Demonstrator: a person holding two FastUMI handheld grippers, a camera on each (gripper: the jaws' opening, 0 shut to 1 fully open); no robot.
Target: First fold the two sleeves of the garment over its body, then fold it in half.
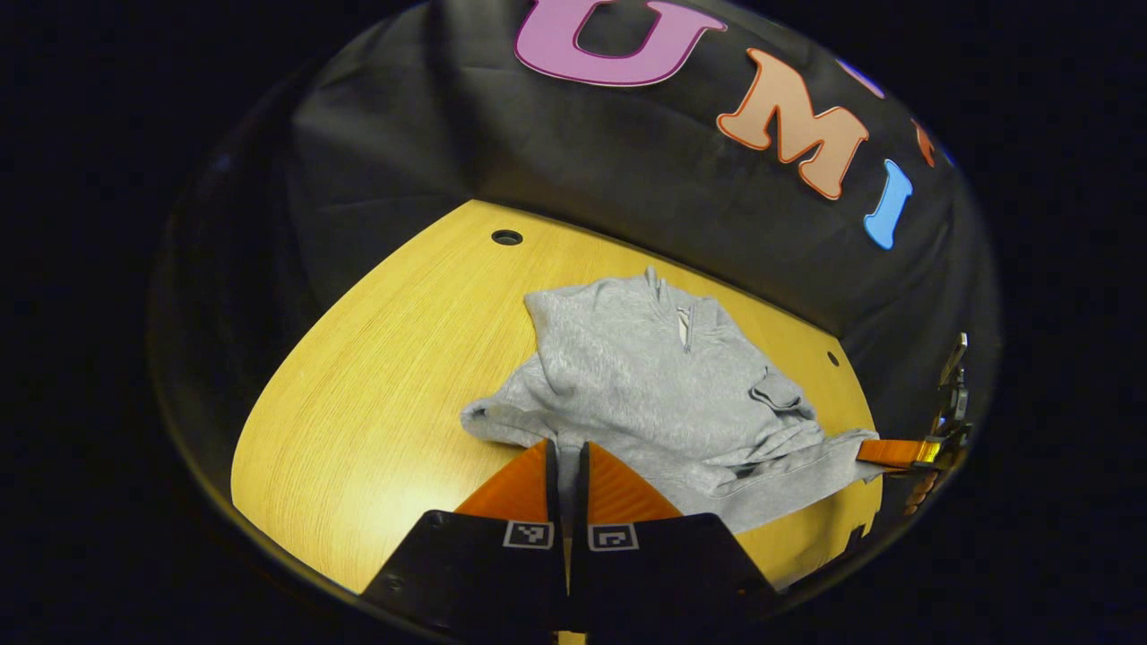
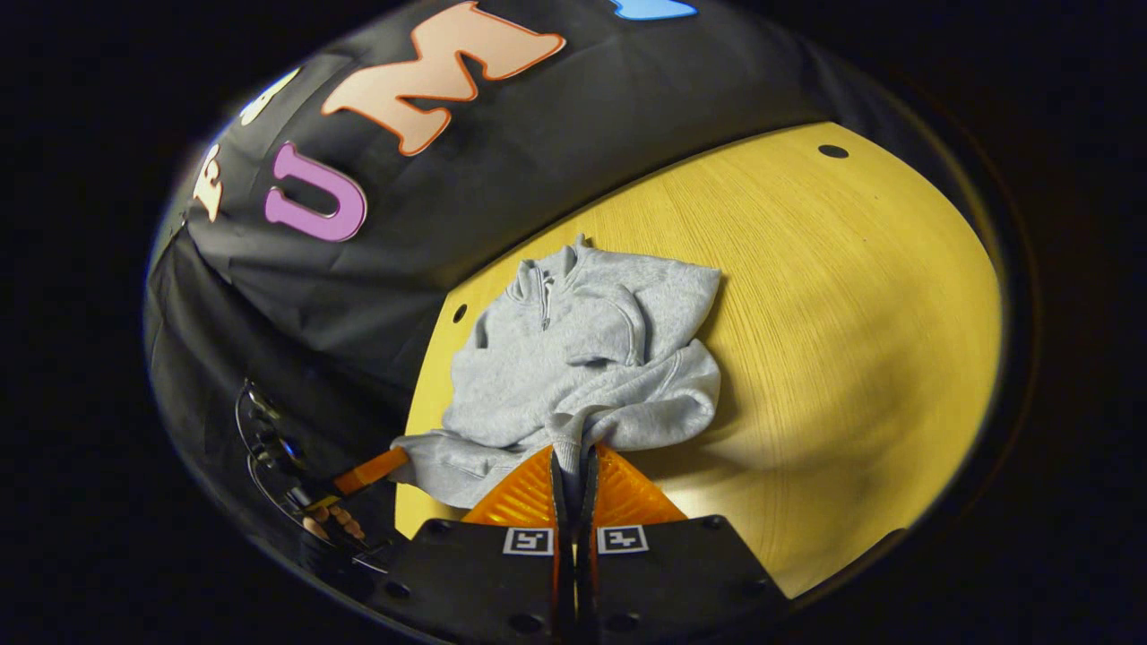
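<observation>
A grey zip-neck sweatshirt lies on the yellow wooden table, collar toward the black wall. Both sleeves lie folded across its body. In the left gripper view, my left gripper is shut on the garment's near hem, with grey cloth pinched between its fingers. At the far right of that view, my right gripper grips the hem's other corner. The right gripper view shows the sweatshirt bunched, with my right gripper shut on its hem. There my left gripper holds the hem's other end at lower left.
The table has small round holes near its back edge. The black cloth wall stands just behind the collar. Bare wood stretches wide on both sides of the garment. A hand holds the left gripper.
</observation>
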